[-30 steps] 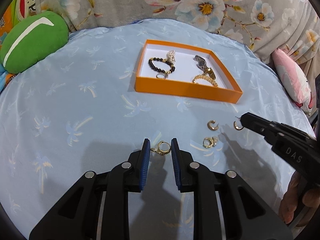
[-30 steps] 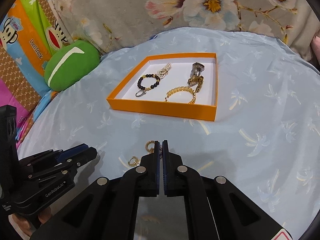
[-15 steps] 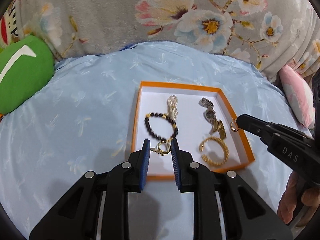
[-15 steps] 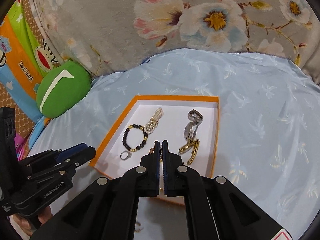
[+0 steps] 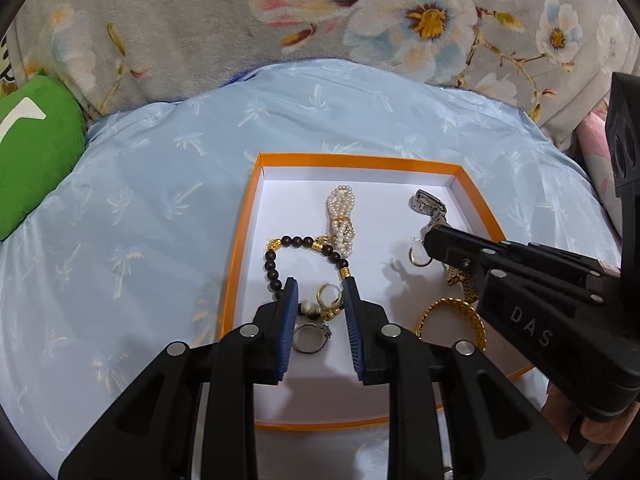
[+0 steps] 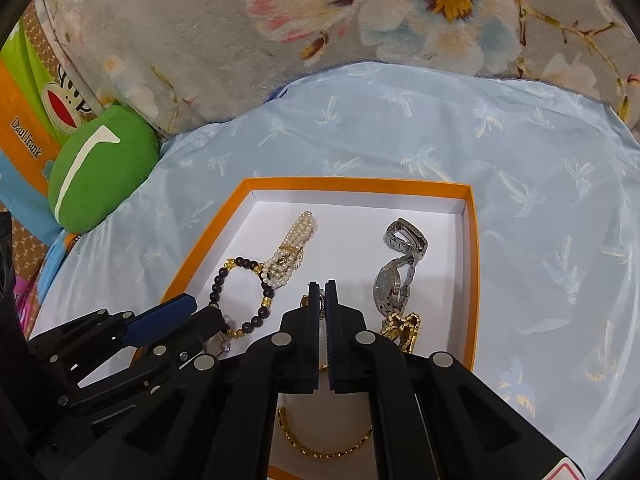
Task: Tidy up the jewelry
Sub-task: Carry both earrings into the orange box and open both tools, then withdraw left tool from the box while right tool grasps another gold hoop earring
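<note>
The orange box (image 5: 240, 240) with a white floor holds a dark bead bracelet (image 5: 276, 264), a pearl bracelet (image 5: 342, 216), a silver watch (image 6: 394, 276), a gold chain bracelet (image 5: 452, 316) and a silver ring (image 5: 310, 336). My left gripper (image 5: 318, 292) hangs over the box floor, its jaws part open, with a gold hoop earring (image 5: 330, 294) between the pads; whether they still pinch it is unclear. My right gripper (image 6: 323, 294) is shut on a second gold hoop earring (image 5: 418, 258), low over the box middle.
The box sits on a light blue palm-print cloth (image 5: 140, 208). A green cushion (image 6: 100, 168) lies at the left, a floral blanket (image 5: 320, 12) behind. My right gripper's body (image 5: 540, 312) crosses the box's right half.
Both grippers have carried their earrings from the cloth forward over the box and come down close to its floor. The left jaws look slightly wider than before.
</note>
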A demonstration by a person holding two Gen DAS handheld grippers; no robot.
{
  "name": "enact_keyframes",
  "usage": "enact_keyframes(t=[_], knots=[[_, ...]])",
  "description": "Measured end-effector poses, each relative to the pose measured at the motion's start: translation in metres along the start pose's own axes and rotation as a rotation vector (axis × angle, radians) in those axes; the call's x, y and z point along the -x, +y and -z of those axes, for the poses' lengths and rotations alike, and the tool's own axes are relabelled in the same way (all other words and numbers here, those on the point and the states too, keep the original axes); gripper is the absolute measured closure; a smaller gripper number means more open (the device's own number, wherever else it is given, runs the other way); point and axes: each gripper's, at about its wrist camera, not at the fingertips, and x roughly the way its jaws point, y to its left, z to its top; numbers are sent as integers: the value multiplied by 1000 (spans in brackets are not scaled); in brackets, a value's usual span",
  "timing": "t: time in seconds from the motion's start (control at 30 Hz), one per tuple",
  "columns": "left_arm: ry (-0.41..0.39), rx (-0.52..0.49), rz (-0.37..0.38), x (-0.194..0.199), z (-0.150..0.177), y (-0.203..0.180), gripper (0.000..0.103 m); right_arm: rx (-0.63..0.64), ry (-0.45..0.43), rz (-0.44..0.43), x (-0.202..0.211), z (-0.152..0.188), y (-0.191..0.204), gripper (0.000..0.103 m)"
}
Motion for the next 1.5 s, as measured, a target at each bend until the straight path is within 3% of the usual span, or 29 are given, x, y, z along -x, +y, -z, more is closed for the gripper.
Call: enact_keyframes(t=[0.07, 0.33, 0.47, 0.63, 0.87, 0.97, 1.2, 1.3, 1.37, 1.5], knots=[[-4, 7, -7, 1, 0, 1, 65, -8, -15, -2, 5, 0, -2, 97], [-57, 48, -37, 31, 9, 16, 65, 10, -83, 6, 55, 21, -4, 97], [-67, 51, -48, 56, 33, 25, 65, 25, -84, -11, 86, 54, -3, 89], [-51, 74, -31, 81, 69, 30, 65, 18, -43, -54, 104, 98, 5, 88], [-30, 79, -14, 105, 113, 21, 65, 43, 22, -74, 96, 128, 29, 79], [-32, 66, -34, 109, 121, 18, 65, 64, 54, -51, 86, 131, 38, 79], [1, 104, -4, 106, 131, 24, 65, 85, 102, -13, 68, 134, 47, 78], [3, 105, 1, 106, 132, 24, 65, 118, 99, 21, 66, 134, 52, 80], [5, 103, 7, 105, 133, 24, 65, 133, 99, 48, 67, 135, 53, 87], [18, 97, 37, 105, 134, 19, 65, 109, 91, 46, 70, 135, 45, 88]])
